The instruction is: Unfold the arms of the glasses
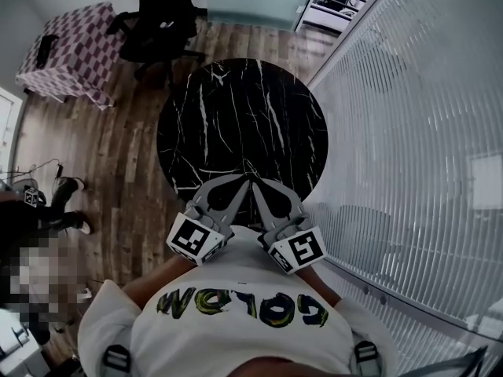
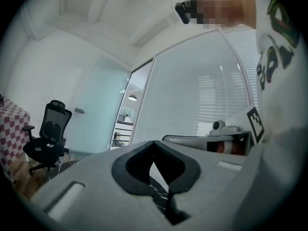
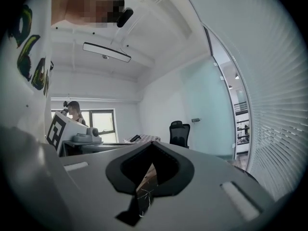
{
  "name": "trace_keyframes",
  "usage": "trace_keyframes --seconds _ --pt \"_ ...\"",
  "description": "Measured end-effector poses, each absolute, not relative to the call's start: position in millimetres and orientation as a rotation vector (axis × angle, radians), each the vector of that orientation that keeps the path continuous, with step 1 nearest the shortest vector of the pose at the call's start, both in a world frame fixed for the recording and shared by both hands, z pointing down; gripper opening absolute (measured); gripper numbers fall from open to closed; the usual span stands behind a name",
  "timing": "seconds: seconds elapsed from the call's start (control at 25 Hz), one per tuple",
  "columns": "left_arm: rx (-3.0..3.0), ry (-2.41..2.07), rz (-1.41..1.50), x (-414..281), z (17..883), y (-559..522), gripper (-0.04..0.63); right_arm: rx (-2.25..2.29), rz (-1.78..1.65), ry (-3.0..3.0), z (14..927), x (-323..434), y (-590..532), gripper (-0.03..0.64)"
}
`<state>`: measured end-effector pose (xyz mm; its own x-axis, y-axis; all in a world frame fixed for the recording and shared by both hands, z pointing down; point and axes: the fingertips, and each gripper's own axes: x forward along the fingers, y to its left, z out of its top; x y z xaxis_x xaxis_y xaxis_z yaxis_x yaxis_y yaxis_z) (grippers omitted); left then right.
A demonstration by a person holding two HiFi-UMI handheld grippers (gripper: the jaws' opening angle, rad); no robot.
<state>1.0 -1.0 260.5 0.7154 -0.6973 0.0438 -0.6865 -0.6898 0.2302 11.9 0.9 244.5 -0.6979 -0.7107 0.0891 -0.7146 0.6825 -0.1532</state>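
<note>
Head view, steeply down: a round black marble table [image 1: 236,108] stands ahead of us on a wood floor [image 1: 118,155]. An office chair [image 1: 161,22] is at the far side and a slatted glass wall [image 1: 409,132] runs along the right. We find no glasses on the table top, nor in either gripper view, so we cannot say where they lie.

The left hand-held gripper [image 1: 242,181] and right hand-held gripper [image 1: 256,182] are held level, close against our chest, above the near edge of the table. Their noses angle inward so the tips all but meet. We cannot tell whether they touch each other.

Left gripper view: the left hand-held gripper [image 2: 154,144] has its jaws pressed together at the tip with nothing between them. Only a sliver of marble shows through the slit lower down.

Right gripper view: the right hand-held gripper [image 3: 153,146] is likewise closed tip to tip and pinching nothing. Floor and marble show through the slit.

Step in hand, as we judge it: none of the unfolding proper. Both tools are closed, empty and away from any work. This could be a rest pose ahead of the job or after it. With the glasses out of sight we cannot say how far along the task is.

Next move, as we read it: find the glasses first, then spread the jaws and bring both tools down. One would steady the frame while the other takes an arm near its hinge and swings it outward. We would expect thin arms and small hinges to want a light pinch.
</note>
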Motion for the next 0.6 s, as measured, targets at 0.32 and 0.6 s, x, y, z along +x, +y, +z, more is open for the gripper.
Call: trace_keyframes --seconds 0.32,0.6 --pt "2.696 -1.110 -0.087 3.2 259.8 -5.3 0.002 1.249 0.279 -2.876 242.5 14.8 -4.6 0.002" --pt "2.681 -1.109 -0.094 1.6 261.5 -5.6 0.002 1.244 0.293 -2.864 244.5 12.7 -2.8 0.002"
